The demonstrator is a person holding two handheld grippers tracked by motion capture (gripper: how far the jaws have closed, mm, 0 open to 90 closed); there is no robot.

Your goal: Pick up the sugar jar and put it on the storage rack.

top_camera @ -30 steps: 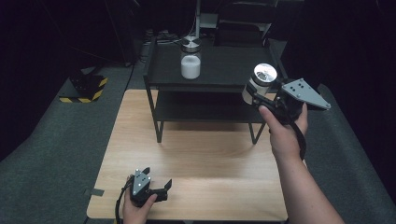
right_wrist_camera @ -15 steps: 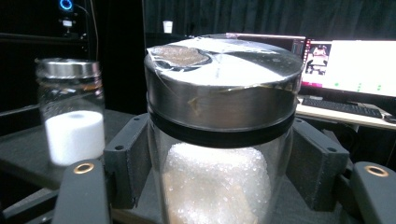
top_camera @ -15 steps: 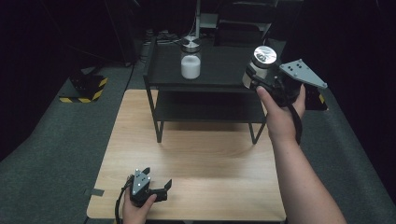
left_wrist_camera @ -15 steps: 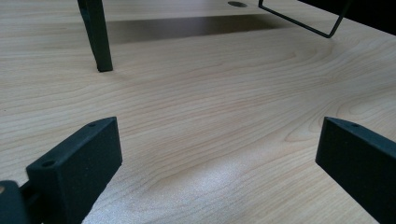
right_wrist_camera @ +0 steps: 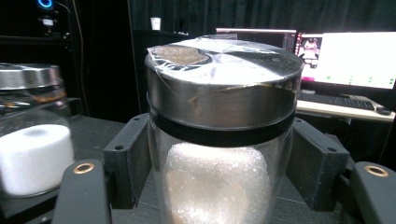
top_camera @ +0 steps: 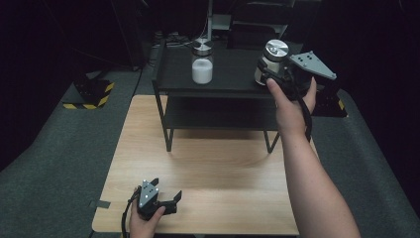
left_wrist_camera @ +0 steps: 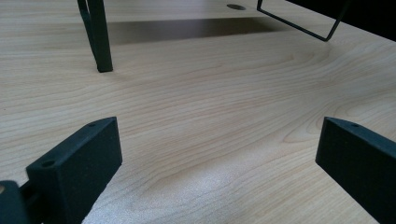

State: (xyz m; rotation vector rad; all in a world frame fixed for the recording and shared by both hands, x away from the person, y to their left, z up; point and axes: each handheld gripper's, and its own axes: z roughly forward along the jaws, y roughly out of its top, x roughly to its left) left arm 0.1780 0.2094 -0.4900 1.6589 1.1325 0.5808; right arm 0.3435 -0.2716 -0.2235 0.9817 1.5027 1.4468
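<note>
**Operator:** Holding the clear glass jar with the brushed metal lid [top_camera: 274, 55] in my right gripper [top_camera: 270, 74]. Both black jaws press against the glass just below the lid's black band, one on each side, as the right gripper view confirms [right_wrist_camera: 219, 140]. The jar holds white granular material.

**Observer:** State the jar's location.

**Operator:** In the high view the jar sits at the right end of the black two-tier metal shelf [top_camera: 233, 82], at the level of its top deck. I cannot tell from these views whether its base touches the deck or rides just above it.

**Observer:** Is anything else on that deck?

**Operator:** A second clear glass jar with a metal lid [top_camera: 202, 62] stands upright left of centre, well apart from mine. Its lower half shows a white fill. The right gripper view places it at the left edge [right_wrist_camera: 32, 140].

**Observer:** Report the left gripper.

**Operator:** My left gripper [top_camera: 166, 203] rests on the light wooden tabletop [top_camera: 223, 173] near the front left corner. Its jaws stand wide apart with bare wood grain between them [left_wrist_camera: 210, 154]. One shelf leg [left_wrist_camera: 98, 37] stands ahead of it.
</note>
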